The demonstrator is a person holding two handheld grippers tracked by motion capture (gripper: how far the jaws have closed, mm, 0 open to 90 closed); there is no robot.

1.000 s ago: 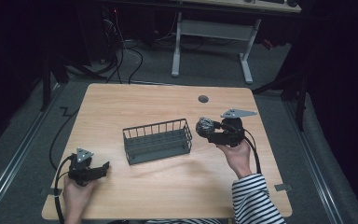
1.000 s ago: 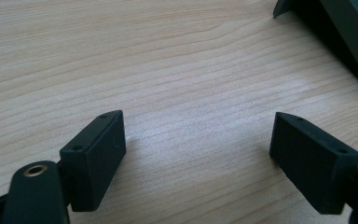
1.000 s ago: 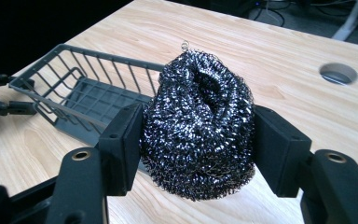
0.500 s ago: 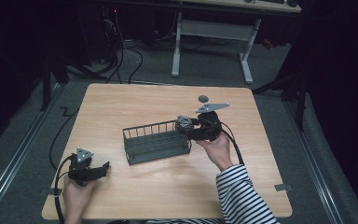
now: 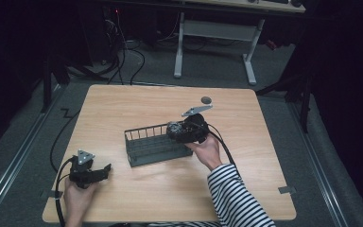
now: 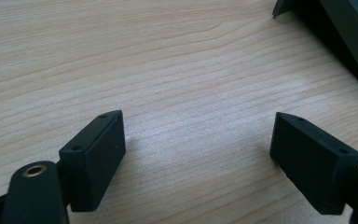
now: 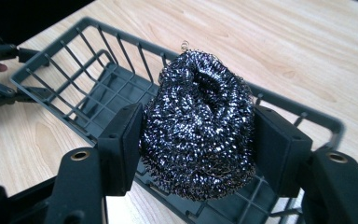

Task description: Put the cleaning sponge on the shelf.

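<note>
Steel wool [image 7: 198, 123] sits clamped in right gripper [image 7: 198, 140] above basket [image 7: 88, 88]; left gripper [image 6: 198, 154] gapes.

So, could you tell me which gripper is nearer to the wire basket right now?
The right. The right gripper is over the wire basket's right end, clamped on a steel scourer. The left gripper sits open near the table's front-left, apart from the basket.

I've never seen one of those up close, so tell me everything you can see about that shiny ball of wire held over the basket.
The steel wool scourer is a rounded ball of tangled, glittering silver-grey wire with a dimple at its top. The right gripper holds it, one black jaw pressed against each side. It sits over the near end of the dark wire basket, above the rim, not yet lying on its floor. In the high view it shows at the basket's right end.
</note>
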